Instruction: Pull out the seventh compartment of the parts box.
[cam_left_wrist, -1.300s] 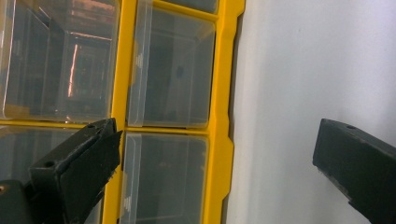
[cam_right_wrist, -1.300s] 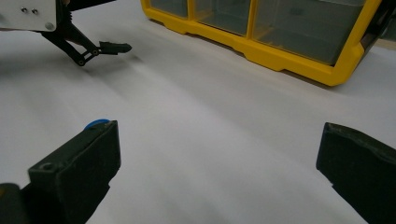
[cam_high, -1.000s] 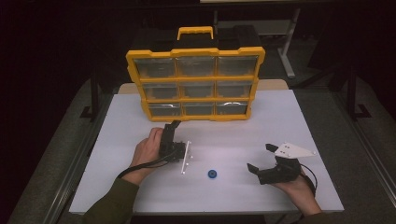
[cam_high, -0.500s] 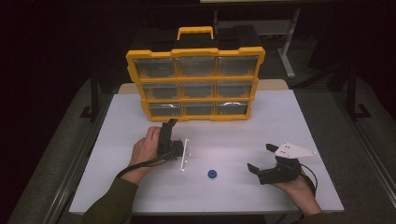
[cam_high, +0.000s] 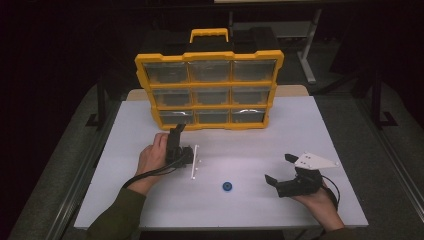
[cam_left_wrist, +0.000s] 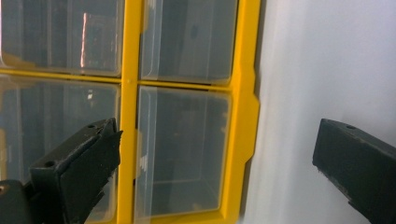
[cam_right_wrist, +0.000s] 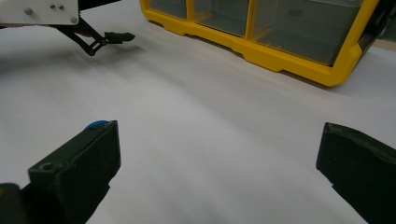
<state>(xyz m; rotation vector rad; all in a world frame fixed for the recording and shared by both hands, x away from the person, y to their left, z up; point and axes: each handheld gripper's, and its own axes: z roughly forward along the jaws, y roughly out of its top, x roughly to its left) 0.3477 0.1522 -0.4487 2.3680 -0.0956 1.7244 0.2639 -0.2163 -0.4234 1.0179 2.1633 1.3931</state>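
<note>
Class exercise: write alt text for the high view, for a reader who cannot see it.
A person's left claw reaches toward the bottom-left drawer of a yellow organizer standing on a white table. The right claw rests open near a small blue disc.

A yellow organizer case (cam_high: 209, 90) stands upright at the back of the white tabletop (cam_high: 300, 130). The left tongs (cam_high: 176, 131) point at its bottom-left drawer. In front of the case lies a blue disc (cam_high: 227, 186); the right tongs (cam_high: 278, 169) rest gaping beside it.

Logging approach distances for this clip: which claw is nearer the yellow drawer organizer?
Left. The left claw sits open just before the yellow drawer organizer's bottom-left drawer; the right claw rests open far back, near the table's front right.
</note>
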